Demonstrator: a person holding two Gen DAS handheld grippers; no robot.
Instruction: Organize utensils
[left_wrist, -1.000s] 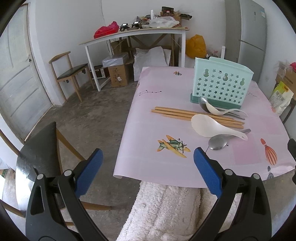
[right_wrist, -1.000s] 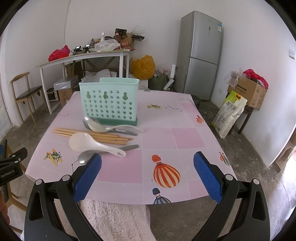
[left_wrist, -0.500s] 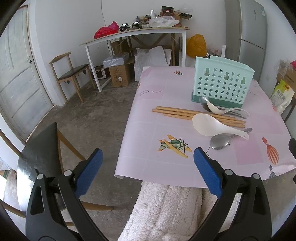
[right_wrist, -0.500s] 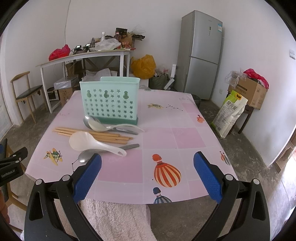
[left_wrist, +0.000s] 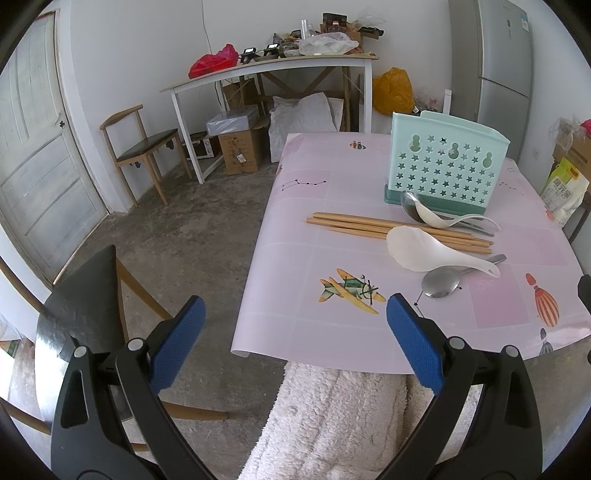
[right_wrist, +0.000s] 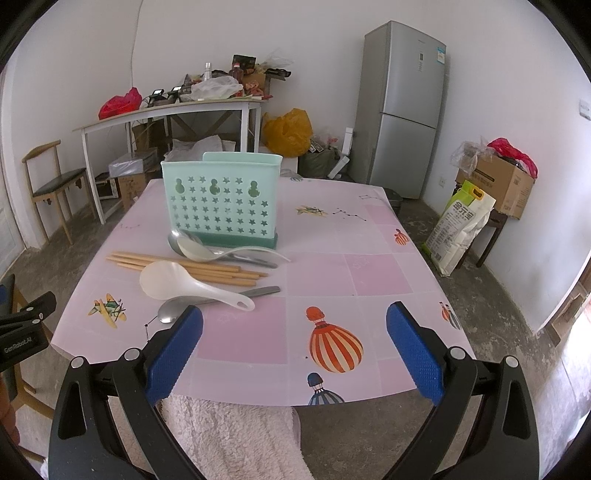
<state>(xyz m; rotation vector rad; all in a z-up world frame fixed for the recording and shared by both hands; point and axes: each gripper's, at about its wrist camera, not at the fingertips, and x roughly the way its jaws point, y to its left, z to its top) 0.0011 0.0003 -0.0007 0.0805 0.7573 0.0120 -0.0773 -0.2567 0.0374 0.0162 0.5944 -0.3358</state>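
Note:
A mint green utensil holder (right_wrist: 221, 201) with star holes stands upright on the pink table (right_wrist: 369, 273); it also shows in the left wrist view (left_wrist: 445, 166). In front of it lie several wooden chopsticks (right_wrist: 184, 267), a white rice paddle (right_wrist: 181, 284), a small white spoon (right_wrist: 207, 251) over a metal spoon, and another metal spoon (right_wrist: 173, 310) under the paddle. In the left wrist view I see the chopsticks (left_wrist: 354, 223), paddle (left_wrist: 424, 247) and metal spoon (left_wrist: 441, 282). My left gripper (left_wrist: 291, 341) is open and empty at the table's near left corner. My right gripper (right_wrist: 295, 343) is open and empty over the near edge.
A white fluffy cover (right_wrist: 229, 435) lies below the table's near edge. A dark chair (left_wrist: 81, 306) stands left of the table. Behind are a cluttered white desk (right_wrist: 173, 110), a grey fridge (right_wrist: 402, 107), a rice bag (right_wrist: 458, 229) and a cardboard box (right_wrist: 498, 184).
Both grippers have drifted slightly; the table and utensils sit a little lower and nearer in the views. Nothing on the table has moved. Both stay open.

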